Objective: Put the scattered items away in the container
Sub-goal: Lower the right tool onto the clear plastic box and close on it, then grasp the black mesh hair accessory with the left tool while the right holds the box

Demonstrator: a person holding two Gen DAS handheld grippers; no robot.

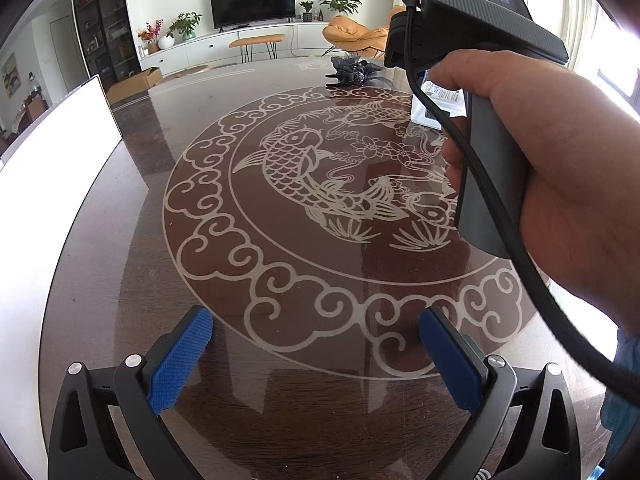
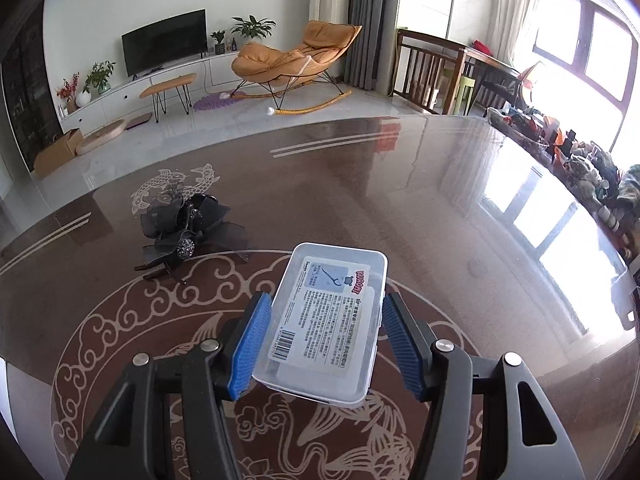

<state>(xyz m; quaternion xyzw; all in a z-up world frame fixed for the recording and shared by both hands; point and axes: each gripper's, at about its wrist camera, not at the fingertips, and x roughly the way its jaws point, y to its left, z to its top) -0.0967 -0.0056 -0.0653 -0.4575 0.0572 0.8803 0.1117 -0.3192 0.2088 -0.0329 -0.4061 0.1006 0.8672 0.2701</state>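
A dark glossy table (image 2: pixel 360 184) etched with pale fish and cloud patterns. The right gripper (image 2: pixel 326 340) has a clear plastic box (image 2: pixel 332 320) with a printed label between its blue pads; the left pad touches it, and the right pad sits just beside it. A black bow clip (image 2: pixel 188 228) lies near, left of the box. The left gripper (image 1: pixel 316 356) hangs open over bare table, holding nothing.

The dark brown desk (image 2: pixel 400 208) bore a pale fish-and-cloud medallion (image 1: pixel 304 208). The box (image 2: pixel 328 320) was translucent white with a blue-and-white printed label; the hair clip (image 2: pixel 184 228) black; gripper pads (image 2: pixel 252 344) blue.
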